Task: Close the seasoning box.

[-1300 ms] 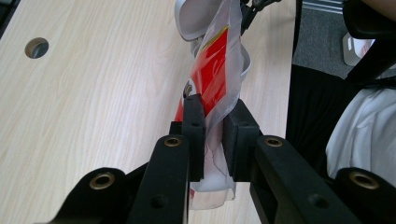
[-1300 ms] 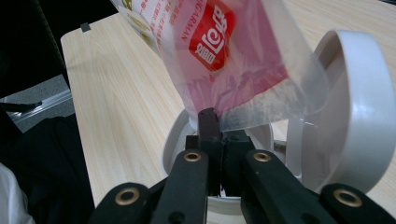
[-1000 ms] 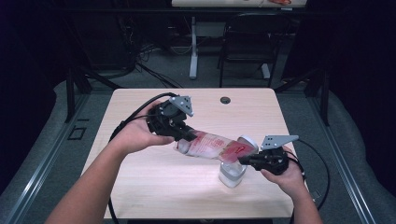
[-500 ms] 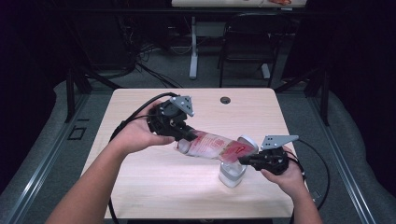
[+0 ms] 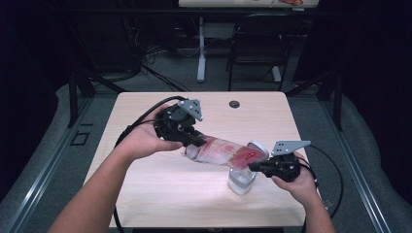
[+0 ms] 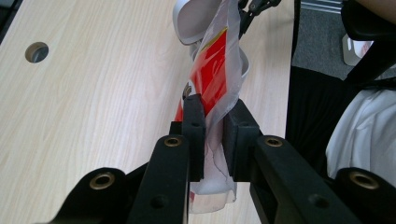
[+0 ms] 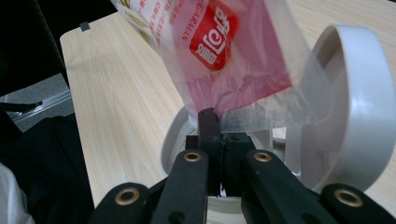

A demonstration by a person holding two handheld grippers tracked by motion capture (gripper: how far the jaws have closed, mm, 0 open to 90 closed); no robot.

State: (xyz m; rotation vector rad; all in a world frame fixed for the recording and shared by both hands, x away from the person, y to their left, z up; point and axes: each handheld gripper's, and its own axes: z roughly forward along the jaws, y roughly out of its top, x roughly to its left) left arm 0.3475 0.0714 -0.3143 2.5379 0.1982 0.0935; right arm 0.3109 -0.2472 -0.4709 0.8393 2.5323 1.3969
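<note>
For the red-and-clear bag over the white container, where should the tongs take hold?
At its two flat ends, one from each side. The bag is a limp pouch stretched between the left tongs and right tongs, above the white container.

I can read "CARMAN" in red letters on the clear bag (image 7: 224,51), just above my right gripper (image 7: 219,119), beside white characters on its red patch.

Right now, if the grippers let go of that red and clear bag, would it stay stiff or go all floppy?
Probably floppy: the bag is thin plastic film that crumples where the left gripper pinches it. Likely light too, since the right gripper holds it by one corner.
</note>
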